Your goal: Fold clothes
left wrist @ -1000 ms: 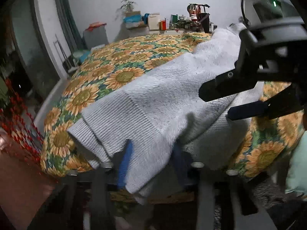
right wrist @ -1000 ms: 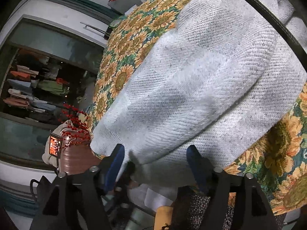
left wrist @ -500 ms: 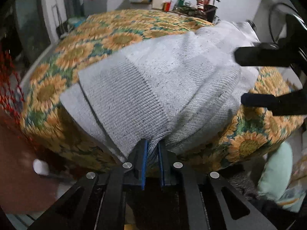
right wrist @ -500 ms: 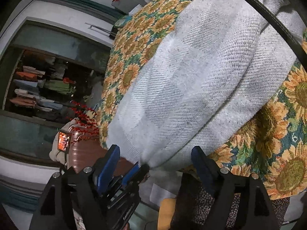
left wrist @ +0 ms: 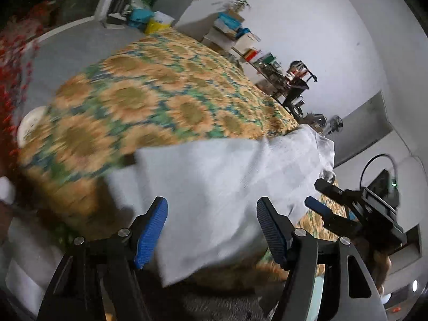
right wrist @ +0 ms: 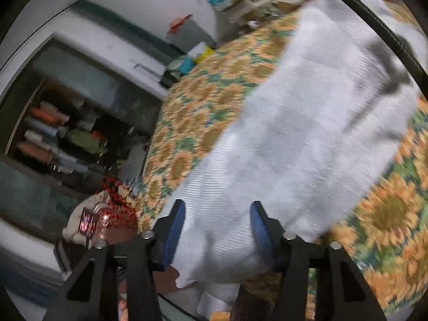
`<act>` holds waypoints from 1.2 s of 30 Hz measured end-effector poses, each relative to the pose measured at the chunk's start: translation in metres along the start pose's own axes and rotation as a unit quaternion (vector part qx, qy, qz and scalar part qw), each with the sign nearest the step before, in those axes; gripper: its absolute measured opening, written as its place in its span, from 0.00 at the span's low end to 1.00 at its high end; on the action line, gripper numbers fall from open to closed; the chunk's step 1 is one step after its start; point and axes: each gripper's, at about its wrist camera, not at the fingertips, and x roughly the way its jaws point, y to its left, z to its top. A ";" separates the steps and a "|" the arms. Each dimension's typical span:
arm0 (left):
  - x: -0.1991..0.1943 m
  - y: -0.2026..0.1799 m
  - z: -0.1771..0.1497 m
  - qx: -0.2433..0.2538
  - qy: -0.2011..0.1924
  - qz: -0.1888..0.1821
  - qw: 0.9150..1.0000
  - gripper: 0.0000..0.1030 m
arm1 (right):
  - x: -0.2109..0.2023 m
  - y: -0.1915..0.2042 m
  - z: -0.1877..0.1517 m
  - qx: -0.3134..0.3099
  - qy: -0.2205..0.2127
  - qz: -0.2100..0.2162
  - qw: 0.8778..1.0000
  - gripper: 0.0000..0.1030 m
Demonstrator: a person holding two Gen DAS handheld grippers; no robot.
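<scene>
A light grey knitted sweater [left wrist: 227, 176] lies on a table covered with a sunflower-print cloth [left wrist: 149, 99], its edge hanging over the near side. My left gripper [left wrist: 211, 227] is just in front of that edge. Its jaws are opening and its blue pads [left wrist: 152, 230] stand well off the fabric. My right gripper [left wrist: 318, 198] shows at the far right of the left wrist view. In its own view the right gripper [right wrist: 216, 227] straddles the hanging edge of the sweater [right wrist: 307, 133]. Its jaws are closing with the fabric between them but not pinched. Both views are motion-blurred.
Cluttered shelves and boxes [left wrist: 240, 34] line the far wall. Red-berry branches [left wrist: 10, 53] and a white round object [left wrist: 29, 125] are left of the table. An open wardrobe of clothes [right wrist: 58, 133] stands beyond the table [right wrist: 187, 123]. A black cable [right wrist: 374, 13] crosses the right wrist view.
My left gripper let go of the sweater's hem, opened wide, rolled and shifted sideways. My right gripper's jaws narrowed around the sweater's edge as it rose.
</scene>
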 end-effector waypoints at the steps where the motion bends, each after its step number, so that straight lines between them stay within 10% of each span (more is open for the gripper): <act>1: 0.009 -0.007 0.001 0.006 0.007 -0.003 1.000 0.46 | 0.005 0.008 0.001 -0.016 0.003 0.003 1.000 0.51; 7: 0.050 0.003 0.004 -0.004 -0.010 0.057 0.998 0.03 | 0.039 -0.010 0.009 -0.030 0.041 -0.074 0.996 0.49; 13: 0.030 0.006 0.004 -0.003 -0.041 0.104 0.994 0.03 | 0.008 -0.077 -0.006 0.062 0.049 -0.040 0.996 0.42; 19: 0.063 -0.064 0.028 0.062 -0.026 0.067 0.995 0.03 | -0.056 -0.075 0.029 0.026 -0.043 -0.053 0.997 0.44; 24: 0.110 -0.080 0.034 0.003 0.033 0.071 0.997 0.03 | -0.135 -0.129 0.094 0.108 -0.185 -0.100 0.972 0.85; 27: 0.119 -0.098 0.034 -0.028 0.030 0.035 0.999 0.07 | -0.145 -0.161 0.137 0.135 -0.198 -0.143 0.960 0.91; 31: 0.134 -0.134 0.036 -0.028 0.022 0.009 0.999 0.62 | -0.102 -0.194 0.181 0.162 -0.113 -0.106 0.974 0.91; 33: 0.142 -0.152 0.036 -0.024 0.024 -0.012 0.999 0.62 | -0.082 -0.201 0.192 0.154 -0.095 -0.088 0.980 0.84; 35: 0.150 -0.163 0.038 -0.013 0.027 -0.015 0.999 0.62 | -0.074 -0.203 0.195 0.137 -0.103 -0.065 0.983 0.30; 36: 0.153 -0.169 0.040 -0.003 0.029 -0.015 0.999 0.62 | -0.081 -0.205 0.188 0.147 -0.127 -0.059 0.979 0.29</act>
